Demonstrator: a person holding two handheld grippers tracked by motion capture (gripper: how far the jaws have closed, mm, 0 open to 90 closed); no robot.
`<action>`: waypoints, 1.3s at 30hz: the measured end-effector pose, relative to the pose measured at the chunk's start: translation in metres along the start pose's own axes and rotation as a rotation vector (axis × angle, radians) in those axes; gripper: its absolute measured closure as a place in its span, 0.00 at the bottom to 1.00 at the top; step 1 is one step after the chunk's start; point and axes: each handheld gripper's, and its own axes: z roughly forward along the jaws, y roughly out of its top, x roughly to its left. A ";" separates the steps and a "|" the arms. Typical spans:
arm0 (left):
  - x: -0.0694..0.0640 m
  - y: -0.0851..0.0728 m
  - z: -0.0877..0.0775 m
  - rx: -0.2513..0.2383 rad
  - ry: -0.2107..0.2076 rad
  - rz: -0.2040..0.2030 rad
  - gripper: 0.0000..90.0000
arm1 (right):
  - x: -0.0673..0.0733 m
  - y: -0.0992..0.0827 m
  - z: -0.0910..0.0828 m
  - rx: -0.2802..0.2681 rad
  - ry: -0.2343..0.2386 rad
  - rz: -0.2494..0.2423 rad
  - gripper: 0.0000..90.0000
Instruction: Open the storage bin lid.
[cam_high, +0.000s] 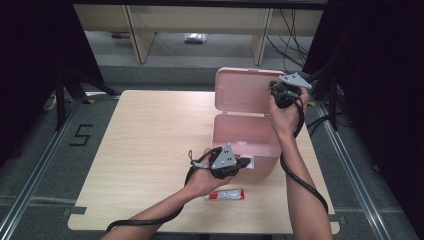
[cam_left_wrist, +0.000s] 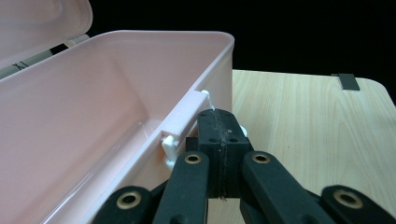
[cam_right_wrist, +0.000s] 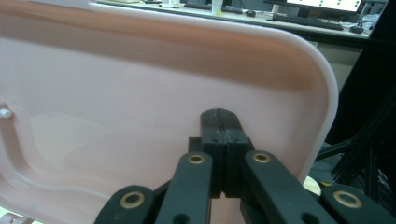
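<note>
Box (cam_high: 245, 137) right of centre: shut left gripper (cam_high: 246, 163) steadies its front, shut right gripper (cam_high: 274, 89) props lid (cam_high: 240, 92) open; neither grips anything.

The pink box (cam_high: 245, 137) at the centre right of the high view and its raised lid (cam_high: 242, 92) above it are seen to be made of smooth plastic with a soft, semi-gloss sheen, and a paler, whitish plastic latch piece (cam_left_wrist: 184, 123) is fitted on the rim at the middle of the left gripper view. The table (cam_high: 150, 150) is surfaced in a light wood-grain finish that looks matt and smooth. The left gripper (cam_left_wrist: 219, 122) and right gripper (cam_right_wrist: 220, 120) are formed of matt black plastic-looking jaws set with brass-coloured metal rivets, and a glossy red-and-white tube (cam_high: 226, 194) is seen at the lower centre of the high view.
</note>
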 end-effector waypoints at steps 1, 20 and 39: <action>0.000 0.000 0.000 0.000 0.000 -0.001 0.99 | 0.000 0.000 0.000 0.004 0.000 0.006 1.00; 0.000 0.000 0.000 0.003 -0.003 -0.004 0.99 | 0.001 -0.003 0.011 0.048 -0.011 0.006 1.00; 0.000 0.001 0.000 0.006 -0.004 -0.001 0.99 | -0.003 -0.010 0.022 0.114 -0.012 0.014 1.00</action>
